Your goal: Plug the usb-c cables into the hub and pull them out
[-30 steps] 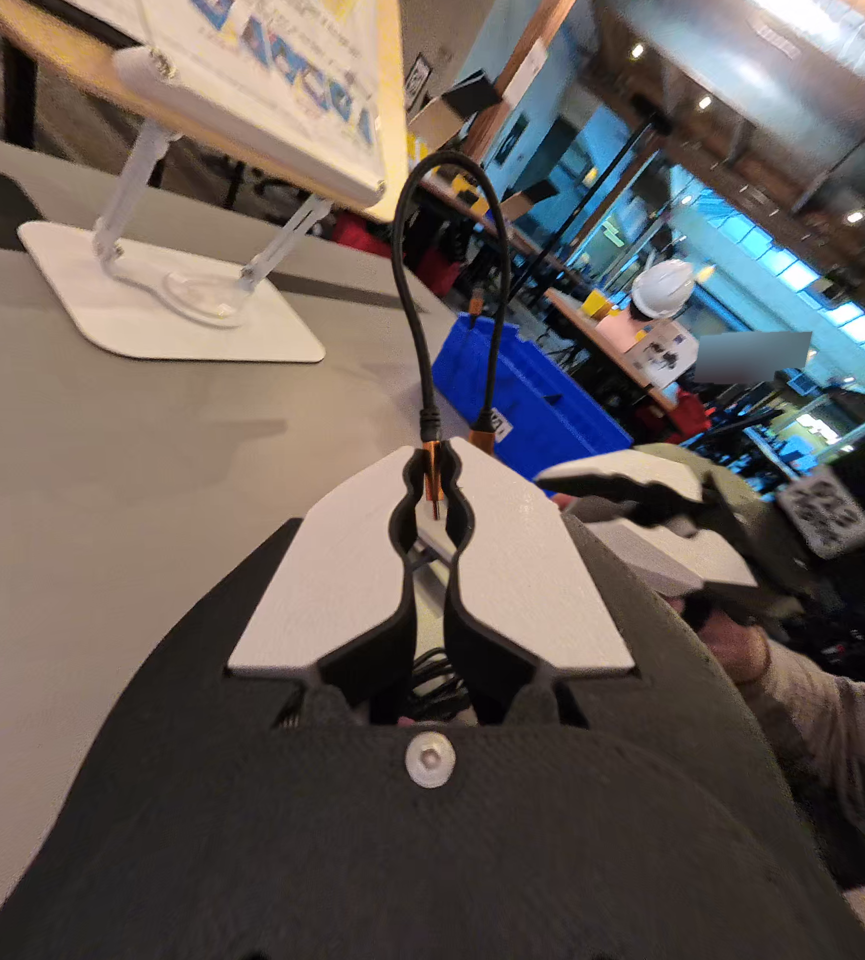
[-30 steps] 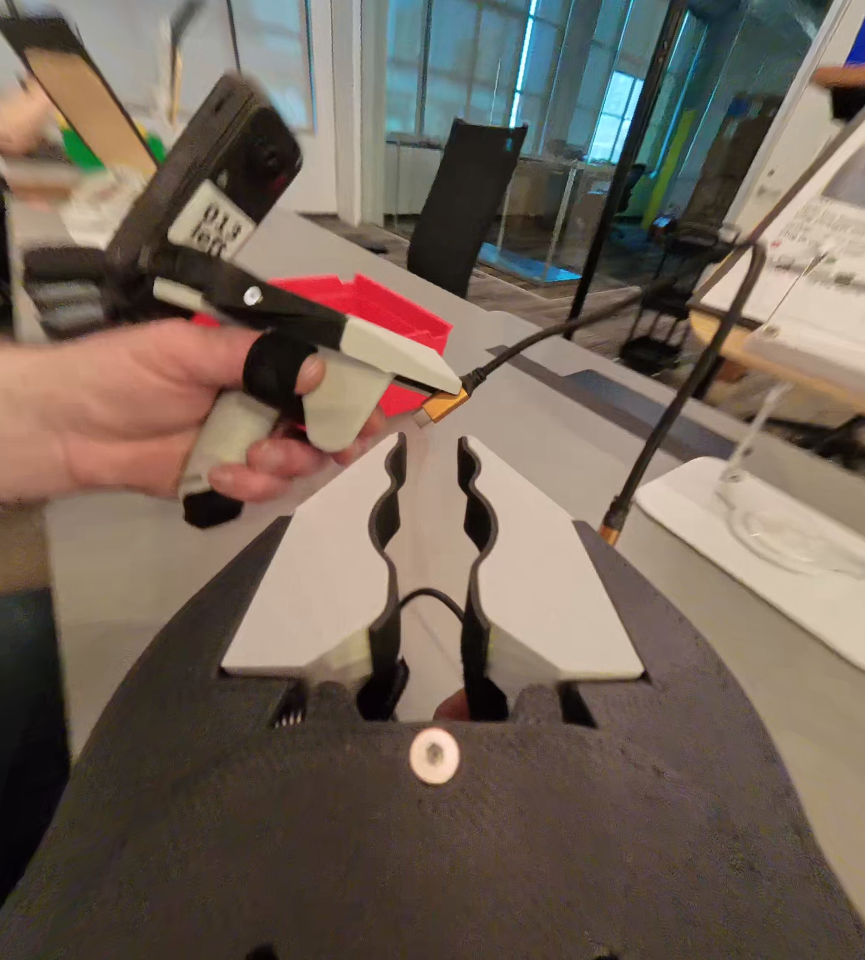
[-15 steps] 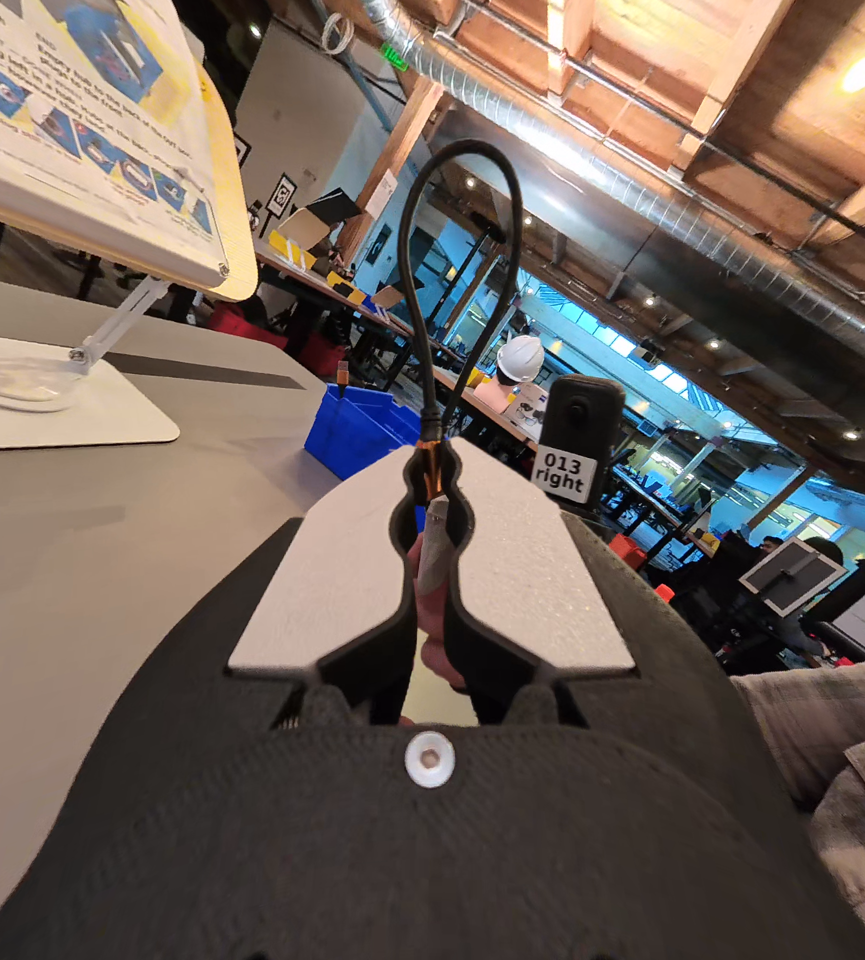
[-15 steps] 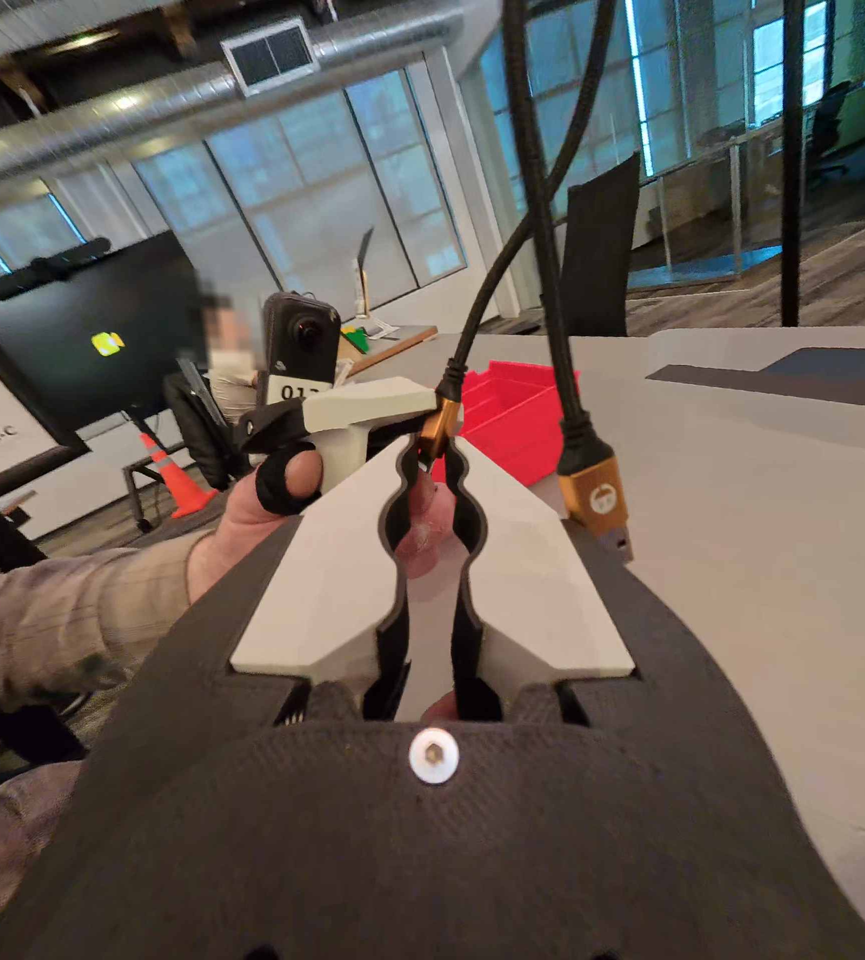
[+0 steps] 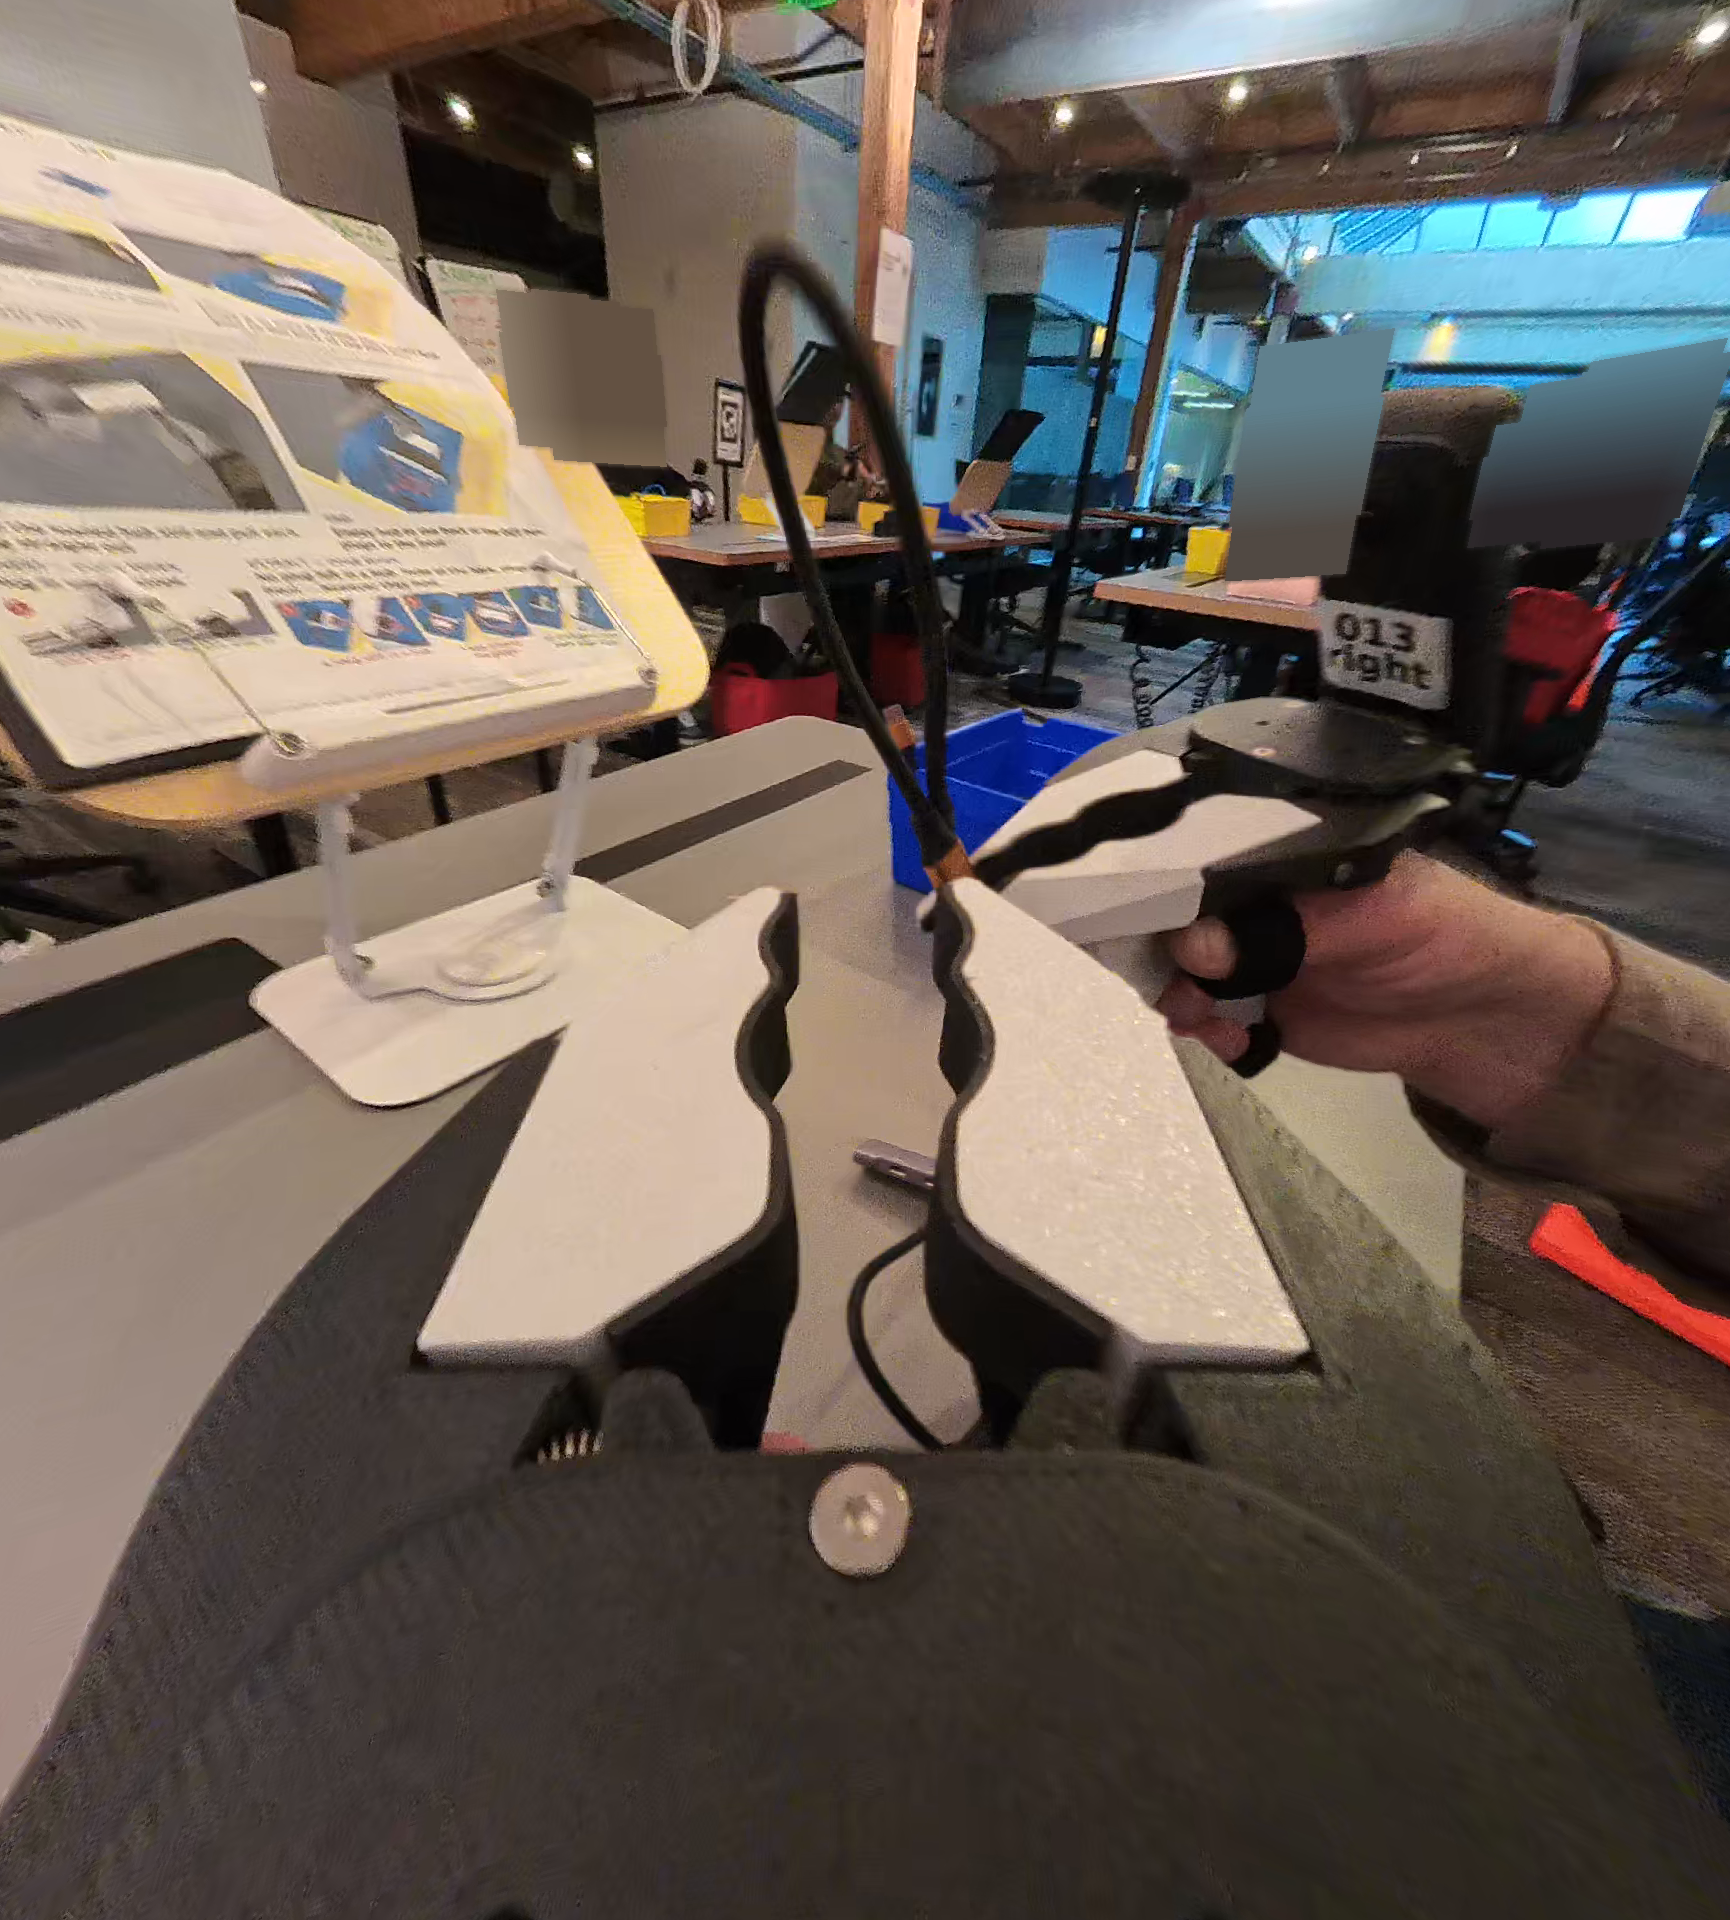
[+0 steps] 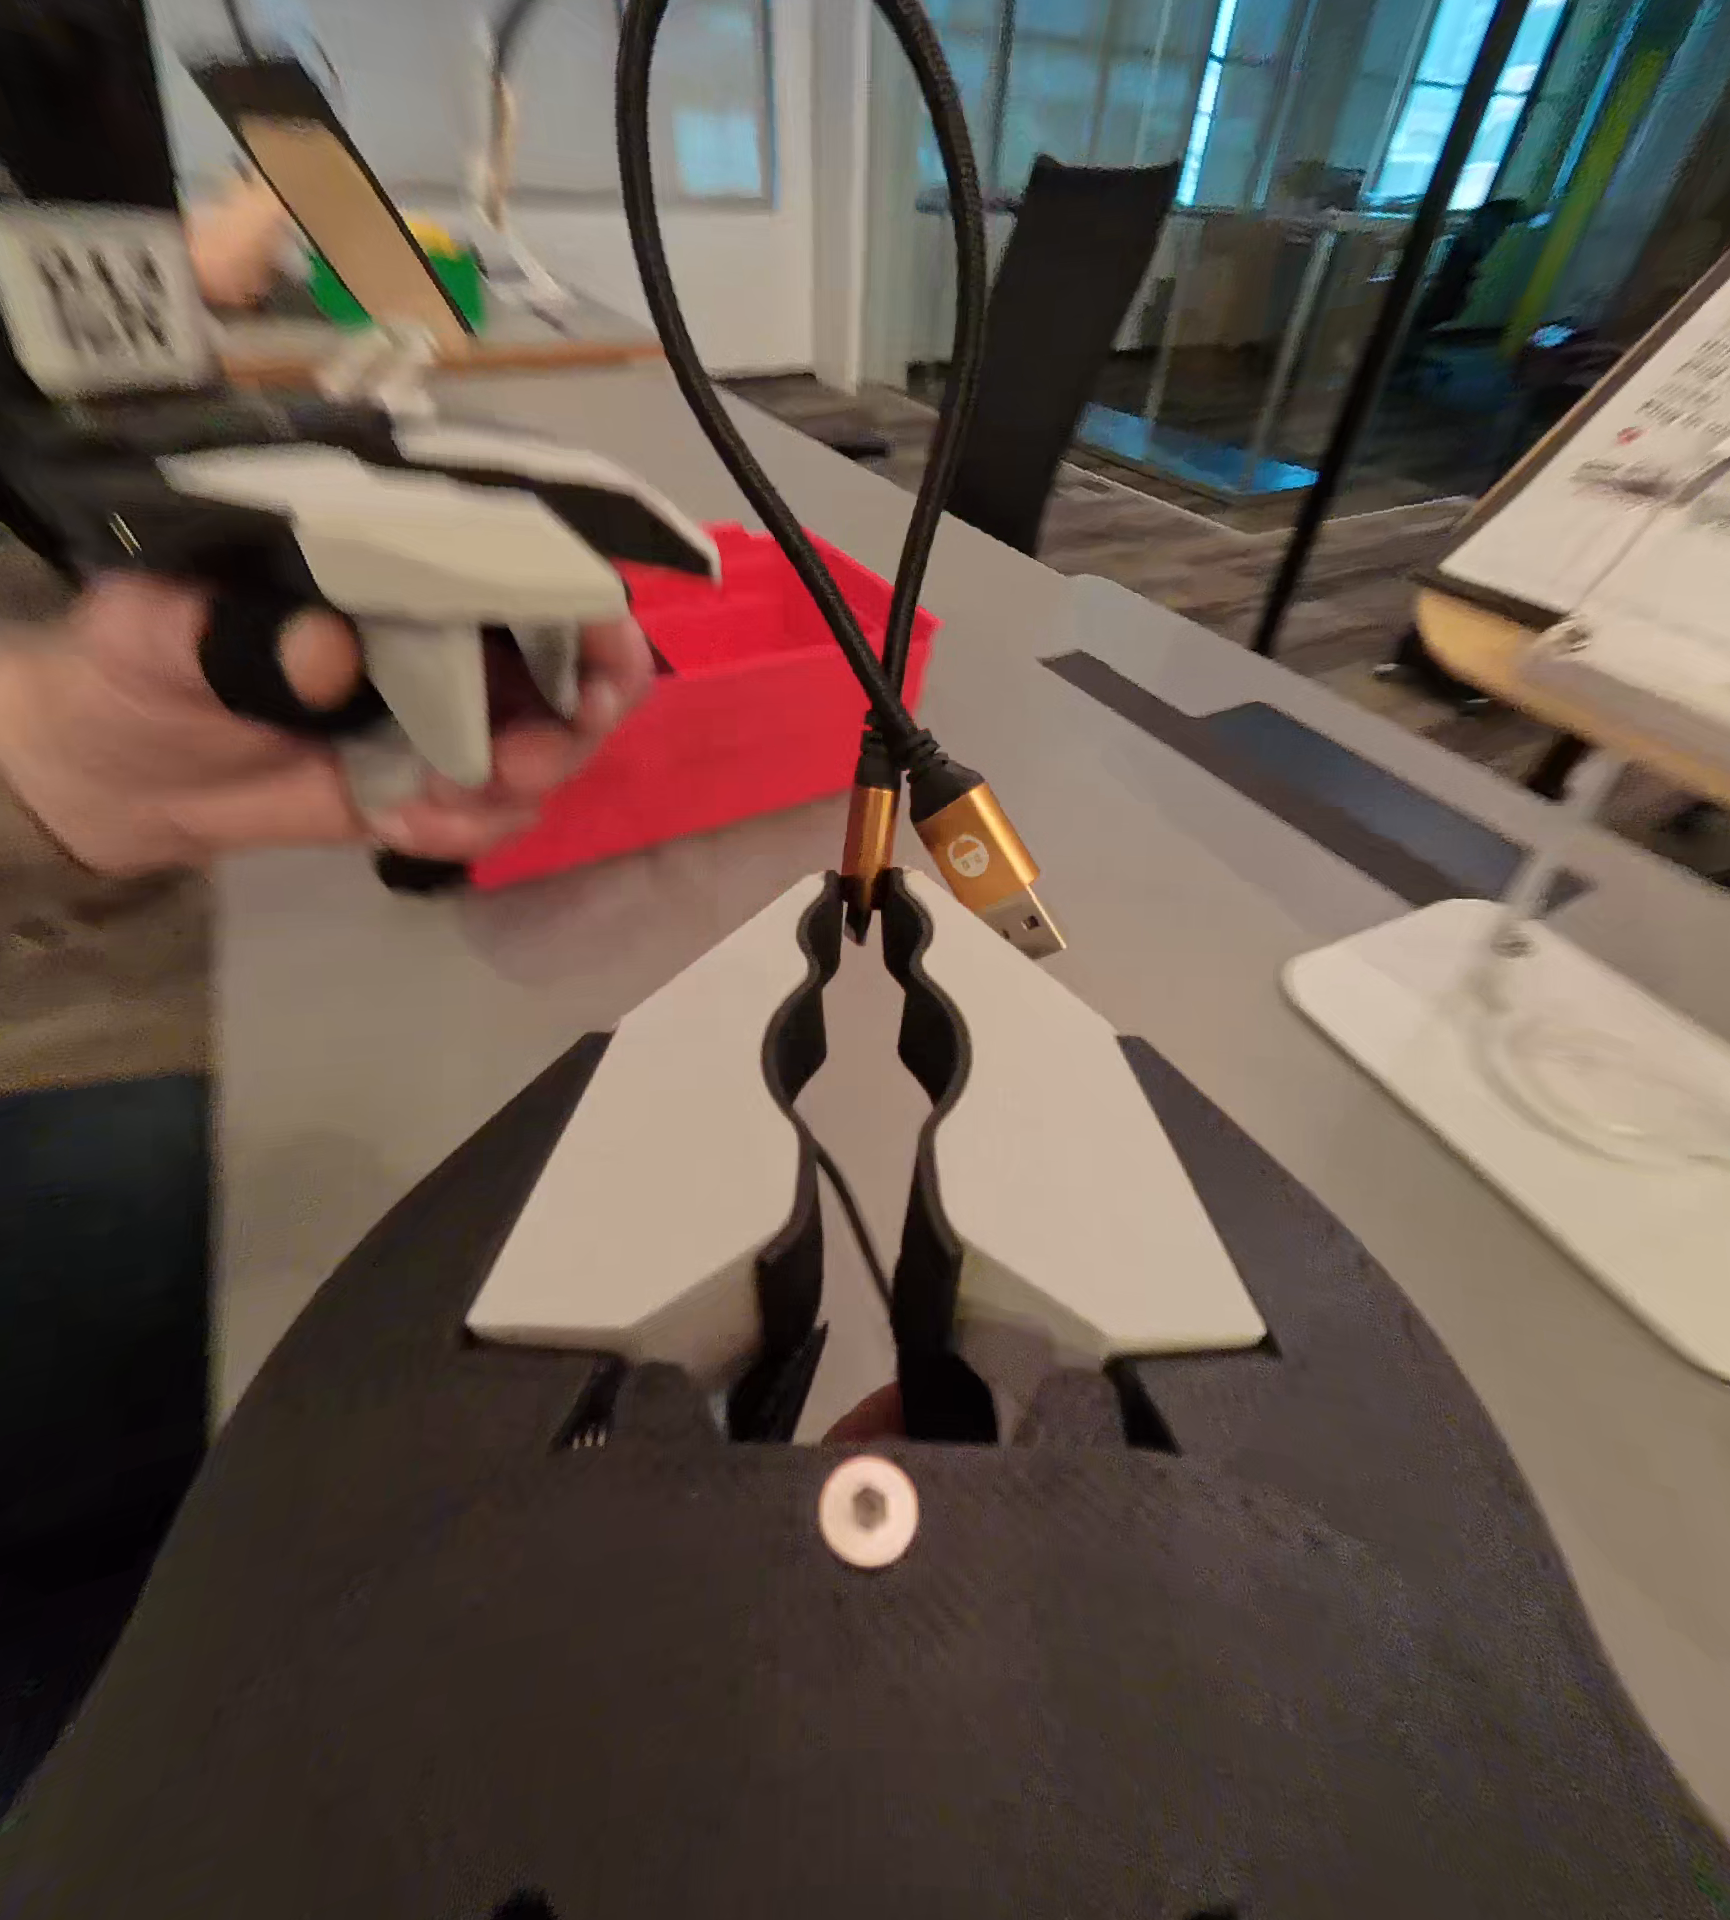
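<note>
Right wrist view: right gripper (image 6: 866, 899) is clenched on the slim gold-sleeved USB-C plug (image 6: 867, 831) of the black braided cable (image 6: 949, 343), pinching it right at the fingertips. Plug's long axis runs along the fingers; the cable exits toward 12 o'clock and loops overhead, so the plug tip points back into the gap between the fingers, toward 6 o'clock. That's the wrong way round for inserting. The cable's other end, a gold USB-A plug (image 6: 991, 868), hangs free just beside the right fingertip, nose pointing to about 4 o'clock.

Left wrist view: left gripper (image 5: 861, 914) is released, jaws apart, nothing between them. Small grey metal hub (image 5: 892, 1162) lies on the grey table (image 5: 92, 1299), seen through the gap, mostly hidden by the right finger; its thin black lead (image 5: 876, 1340) curls toward 6 o'clock. Port side isn't visible, so can't tell which way it faces.

Advice for the step, my read only:
- Left gripper goes down and clamps the hub body first, well away from the ports, so it can't skid.
- Regrip or rotate the right wrist so the plug tip leads toward the hub.
- Line plug axis with the port axis before pushing, straight in, no side load.
- Watch the dangling USB-A end; it could snag on the white stand base (image 6: 1567, 1122) at 3 o'clock or the red plastic bin (image 6: 726, 717) at 10 o'clock.
</note>
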Tool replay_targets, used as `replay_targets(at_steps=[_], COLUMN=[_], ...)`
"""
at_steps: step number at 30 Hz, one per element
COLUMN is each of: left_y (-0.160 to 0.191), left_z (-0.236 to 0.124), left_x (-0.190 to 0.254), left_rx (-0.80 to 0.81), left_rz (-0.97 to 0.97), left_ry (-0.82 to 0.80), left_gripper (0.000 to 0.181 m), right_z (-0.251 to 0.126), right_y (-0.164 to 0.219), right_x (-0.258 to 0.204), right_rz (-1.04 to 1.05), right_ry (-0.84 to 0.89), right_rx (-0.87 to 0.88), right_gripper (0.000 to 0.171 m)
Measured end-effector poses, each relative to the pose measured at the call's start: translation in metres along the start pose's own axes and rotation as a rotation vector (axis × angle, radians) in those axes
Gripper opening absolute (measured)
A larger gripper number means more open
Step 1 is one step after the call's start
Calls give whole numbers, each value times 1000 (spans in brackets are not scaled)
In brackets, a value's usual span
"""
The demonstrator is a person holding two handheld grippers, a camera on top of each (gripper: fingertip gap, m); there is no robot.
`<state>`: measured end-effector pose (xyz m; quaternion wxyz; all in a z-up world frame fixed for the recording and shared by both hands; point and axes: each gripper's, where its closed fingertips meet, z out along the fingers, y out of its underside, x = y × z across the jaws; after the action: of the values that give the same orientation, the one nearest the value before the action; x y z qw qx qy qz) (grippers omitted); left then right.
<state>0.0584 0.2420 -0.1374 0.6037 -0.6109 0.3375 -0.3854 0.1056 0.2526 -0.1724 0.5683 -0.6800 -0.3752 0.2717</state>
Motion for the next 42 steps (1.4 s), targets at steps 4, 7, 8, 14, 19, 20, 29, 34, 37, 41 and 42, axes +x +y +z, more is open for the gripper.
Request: replay_targets(at_steps=[4,7,8,14,19,20,29,34,37,41,42], left_y=[-12,-4,1,50,79,77,57,50,42,35,33], left_z=[-12,-18,-19,-13,-1,1,5,5,6,7,7], left_x=[-4,21,31,69,56,54,45,35,26,21,19], left_rx=[-26,-144,-189,-411,-475,-436,-376,-410,-431,-461,-469], left_rz=[34,122,157,519,847,873,1088,1125,1142,1161,1194], left_ry=[13,135,169,213,25,-1,-90,-101,-155,-181,-194], left_gripper=[18,7,8,16,21,22,26,25,25,27,29], right_z=[1,5,6,8,-4,-6,-9,-8,-7,-6,-6], right_y=[13,27,30,37,41,41,56,61,69,72,72], right_x=[12,14,11,-16,-30,-32,-48,-55,-58,-61,-60], right_rz=[-250,-347,-323,46,230,249,276,259,233,222,221], right_ry=[142,167,137,-186,-375,-402,-516,-534,-530,-529,-524], right_rx=[-126,-218,-228,-201,-173,-170,-233,-264,-304,-317,-320], right_gripper=[4,4,3,3,3,3,3,3,3,3,3])
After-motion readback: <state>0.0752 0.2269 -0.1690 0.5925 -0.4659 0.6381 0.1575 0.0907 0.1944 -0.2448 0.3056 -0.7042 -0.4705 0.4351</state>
